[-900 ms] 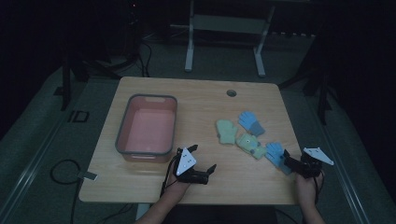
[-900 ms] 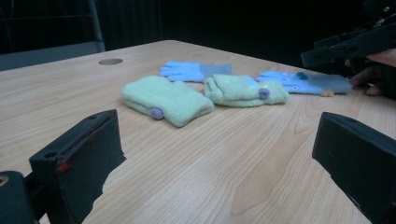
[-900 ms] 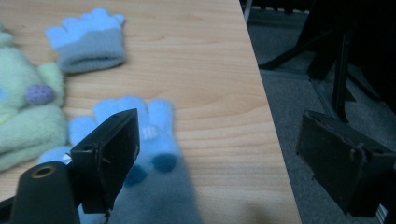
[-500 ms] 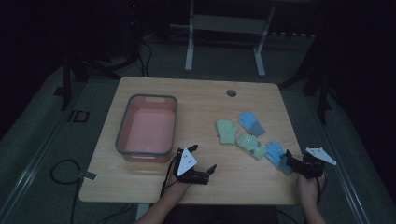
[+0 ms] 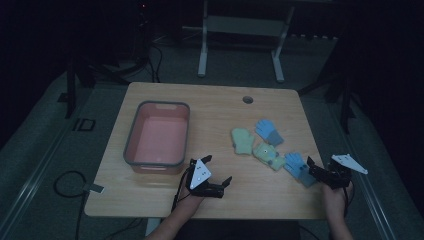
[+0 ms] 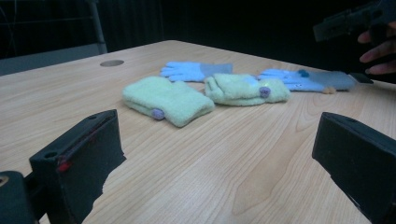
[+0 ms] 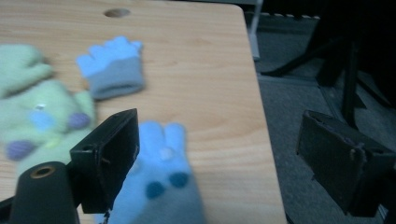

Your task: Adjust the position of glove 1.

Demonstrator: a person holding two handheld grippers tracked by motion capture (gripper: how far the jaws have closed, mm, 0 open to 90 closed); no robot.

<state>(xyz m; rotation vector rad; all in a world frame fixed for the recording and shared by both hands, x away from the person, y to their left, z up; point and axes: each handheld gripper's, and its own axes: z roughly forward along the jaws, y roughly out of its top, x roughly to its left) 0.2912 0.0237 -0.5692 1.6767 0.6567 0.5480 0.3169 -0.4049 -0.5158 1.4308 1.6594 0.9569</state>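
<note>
We hold our right gripper, jaws wide and empty, over the soft, light blue glove, best pinched at its cuff.

One marking can be read: the pale letters "ID" on the grey carpeted floor, in the high view at about nine o'clock from the light wooden surface, just off its left edge. The letters are dim, and their reading is uncertain. No writing, brand, number or sign can be read on the surface or on anything that lies on it.
</note>
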